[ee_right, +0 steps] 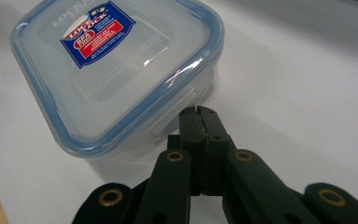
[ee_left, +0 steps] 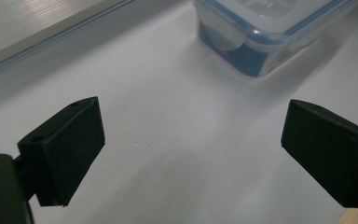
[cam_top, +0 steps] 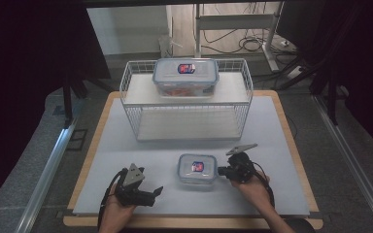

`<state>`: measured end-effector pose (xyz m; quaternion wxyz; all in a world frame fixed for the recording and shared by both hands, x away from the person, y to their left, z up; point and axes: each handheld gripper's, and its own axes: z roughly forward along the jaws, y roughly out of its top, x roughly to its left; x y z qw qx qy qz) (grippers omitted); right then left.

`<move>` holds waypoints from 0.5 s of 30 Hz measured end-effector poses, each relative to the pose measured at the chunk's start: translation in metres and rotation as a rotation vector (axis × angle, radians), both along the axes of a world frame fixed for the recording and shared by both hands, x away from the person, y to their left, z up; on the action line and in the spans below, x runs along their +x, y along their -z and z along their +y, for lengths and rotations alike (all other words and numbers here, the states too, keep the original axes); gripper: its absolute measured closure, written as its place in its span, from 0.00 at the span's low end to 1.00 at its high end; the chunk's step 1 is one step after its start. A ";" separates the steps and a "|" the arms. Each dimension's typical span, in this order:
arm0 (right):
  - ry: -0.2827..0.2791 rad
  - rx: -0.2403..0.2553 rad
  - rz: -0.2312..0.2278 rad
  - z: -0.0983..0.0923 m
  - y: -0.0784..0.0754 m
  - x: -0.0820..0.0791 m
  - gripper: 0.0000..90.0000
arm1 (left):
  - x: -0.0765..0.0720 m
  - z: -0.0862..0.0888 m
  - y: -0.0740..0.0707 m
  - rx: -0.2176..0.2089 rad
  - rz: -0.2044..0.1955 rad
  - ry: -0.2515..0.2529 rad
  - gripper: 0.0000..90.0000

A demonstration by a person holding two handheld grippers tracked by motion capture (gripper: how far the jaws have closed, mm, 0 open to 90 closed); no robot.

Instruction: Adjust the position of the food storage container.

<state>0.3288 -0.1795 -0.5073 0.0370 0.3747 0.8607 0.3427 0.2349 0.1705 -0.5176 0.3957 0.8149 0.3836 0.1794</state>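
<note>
A small clear container with a blue-rimmed lid and a red-and-blue label (cam_top: 197, 168) (ee_right: 116, 70) stands on the white mat near the front. My right gripper (cam_top: 222, 171) (ee_right: 199, 113) is on its right. The jaws are pressed together, and their tips are right at the side latch of the container with nothing visibly between them. My left gripper (cam_top: 158, 191) (ee_left: 191, 154) rests at the front left, apart from the small container (ee_left: 265, 32), with its jaws spread wide over bare mat.
A white wire rack (cam_top: 131, 99) stands at the back of the mat, with a larger clear lidded container (cam_top: 185, 76) on its top shelf. The mat lies on a wooden table (cam_top: 85, 170). Dark curtains flank both sides.
</note>
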 end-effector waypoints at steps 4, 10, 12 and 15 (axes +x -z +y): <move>-0.011 -0.003 -0.003 0.010 0.002 0.002 1.00 | 0.000 0.000 0.000 -0.001 0.003 0.002 0.06; -0.007 -0.001 -0.015 0.009 0.003 0.005 1.00 | 0.000 0.001 0.000 0.001 0.004 0.001 0.06; 0.010 0.004 -0.034 -0.002 -0.001 0.003 1.00 | 0.000 0.002 0.000 -0.011 0.013 -0.002 0.06; 0.013 0.004 -0.052 -0.007 -0.003 0.002 0.99 | 0.001 0.003 0.000 -0.022 0.023 -0.006 0.06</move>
